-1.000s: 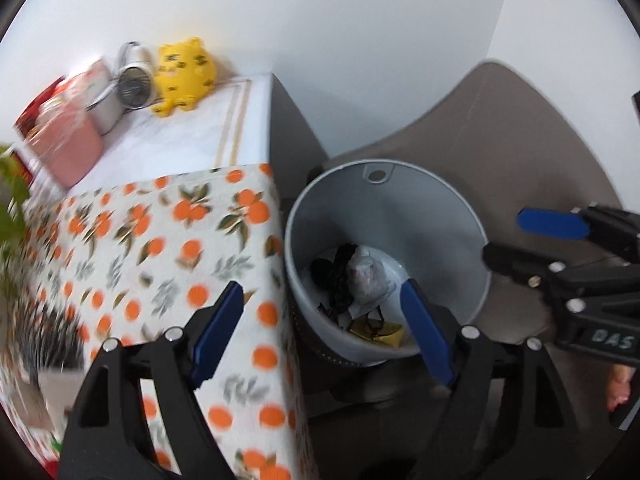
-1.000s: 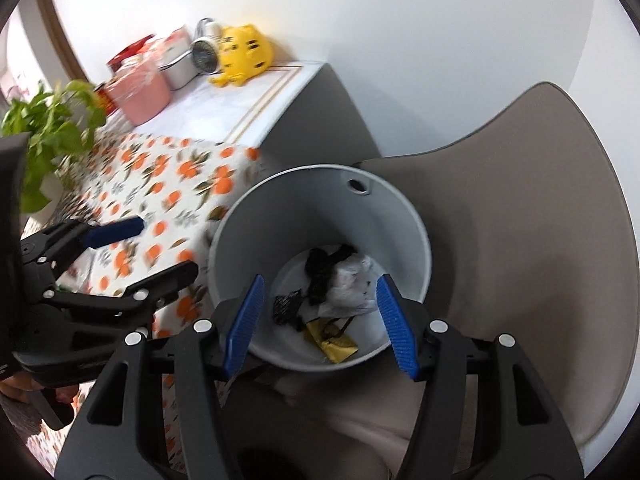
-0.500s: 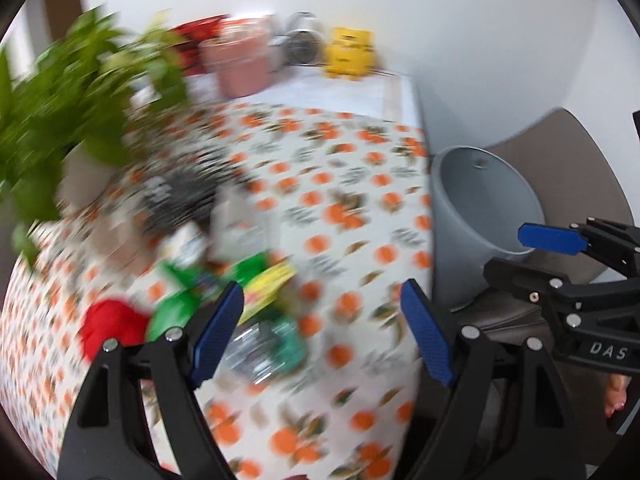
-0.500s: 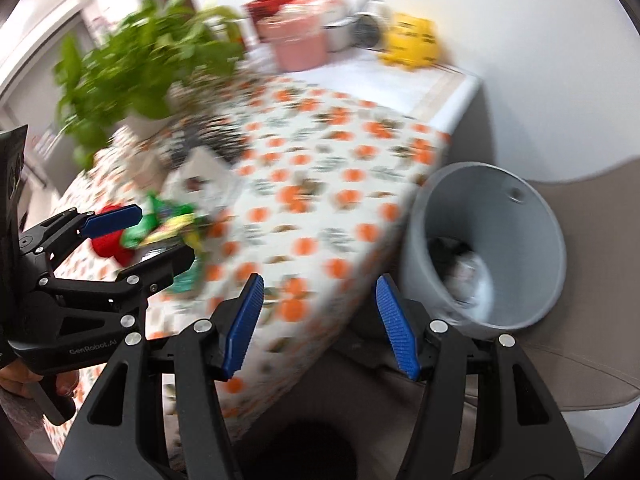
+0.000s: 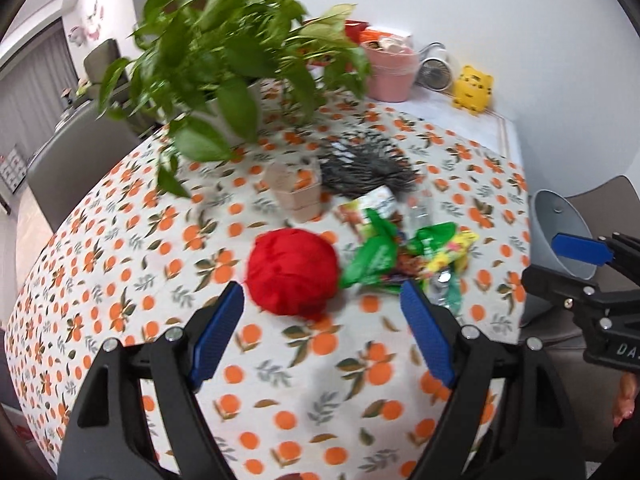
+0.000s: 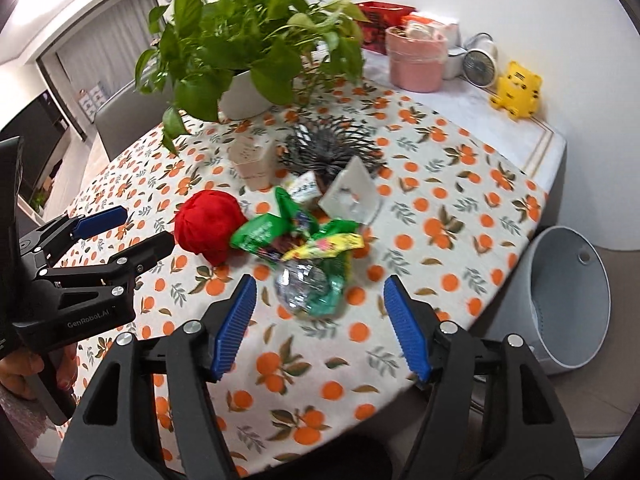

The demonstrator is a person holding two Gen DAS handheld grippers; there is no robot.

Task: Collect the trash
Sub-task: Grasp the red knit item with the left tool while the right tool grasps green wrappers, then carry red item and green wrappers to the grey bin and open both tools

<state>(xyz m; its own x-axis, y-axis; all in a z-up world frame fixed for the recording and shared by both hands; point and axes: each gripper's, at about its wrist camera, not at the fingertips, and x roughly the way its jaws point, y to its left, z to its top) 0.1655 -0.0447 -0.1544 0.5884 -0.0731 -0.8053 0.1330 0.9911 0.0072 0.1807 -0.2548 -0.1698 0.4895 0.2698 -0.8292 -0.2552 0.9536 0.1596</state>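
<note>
Trash lies in a heap on the orange-print tablecloth point(image 5: 120, 272): a crumpled red ball point(image 5: 292, 270) point(image 6: 210, 226), green snack wrappers point(image 5: 376, 258) point(image 6: 264, 234), a yellow wrapper point(image 6: 324, 246) and a crushed clear bottle point(image 6: 306, 286). My left gripper point(image 5: 322, 336) hangs open just in front of the red ball, nothing between its fingers. My right gripper point(image 6: 320, 328) hovers in front of the crushed bottle, its jaws opening and empty. A grey bin point(image 6: 568, 300) point(image 5: 560, 228) stands off the table's right edge.
A leafy potted plant point(image 6: 244, 48) stands at the back of the table, with a paper cup point(image 6: 254, 162), a dark wire basket point(image 6: 328, 148) and a white square piece point(image 6: 352, 196) nearer. A pink pot point(image 6: 416, 60), small fan point(image 6: 480, 62) and yellow toy point(image 6: 518, 90) line the wall.
Both grippers swung away from above the bin to over the table and now face the trash heap. The right gripper's fingers stand wider apart.
</note>
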